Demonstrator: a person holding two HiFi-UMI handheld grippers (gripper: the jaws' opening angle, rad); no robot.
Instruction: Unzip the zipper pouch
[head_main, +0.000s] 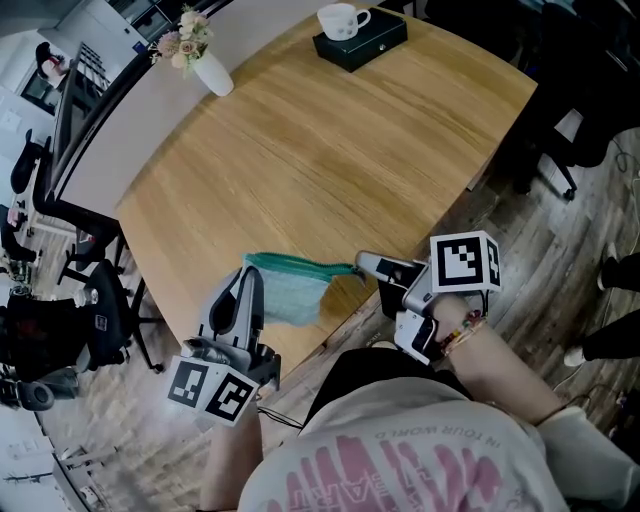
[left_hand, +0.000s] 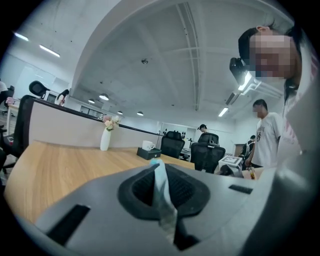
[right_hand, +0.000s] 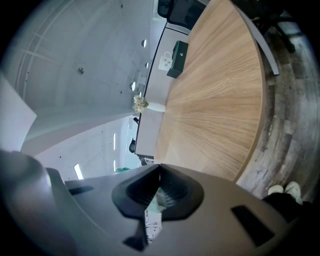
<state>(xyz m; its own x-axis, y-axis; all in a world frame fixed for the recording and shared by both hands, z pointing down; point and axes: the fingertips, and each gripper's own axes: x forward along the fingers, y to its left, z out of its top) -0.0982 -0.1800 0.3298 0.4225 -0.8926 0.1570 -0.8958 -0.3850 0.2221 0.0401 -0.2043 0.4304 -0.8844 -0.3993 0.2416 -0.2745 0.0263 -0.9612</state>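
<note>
The teal zipper pouch (head_main: 292, 288) hangs over the near edge of the wooden table (head_main: 330, 140), stretched between both grippers. My left gripper (head_main: 250, 275) is shut on the pouch's left end. In the left gripper view a pale blue strip of the pouch (left_hand: 162, 192) stands pinched between the jaws of that gripper (left_hand: 161, 175). My right gripper (head_main: 362, 264) is shut on the right end of the pouch's dark green top edge. In the right gripper view, teal fabric with a white label (right_hand: 154, 215) sits clamped in the right gripper (right_hand: 159, 187). I cannot tell whether the zipper is open.
A white vase of flowers (head_main: 205, 62) stands at the table's far left. A black box (head_main: 375, 42) with a white cup (head_main: 341, 20) on it sits at the far edge. Office chairs (head_main: 70, 260) crowd the floor on the left. The table's near edge lies right under the pouch.
</note>
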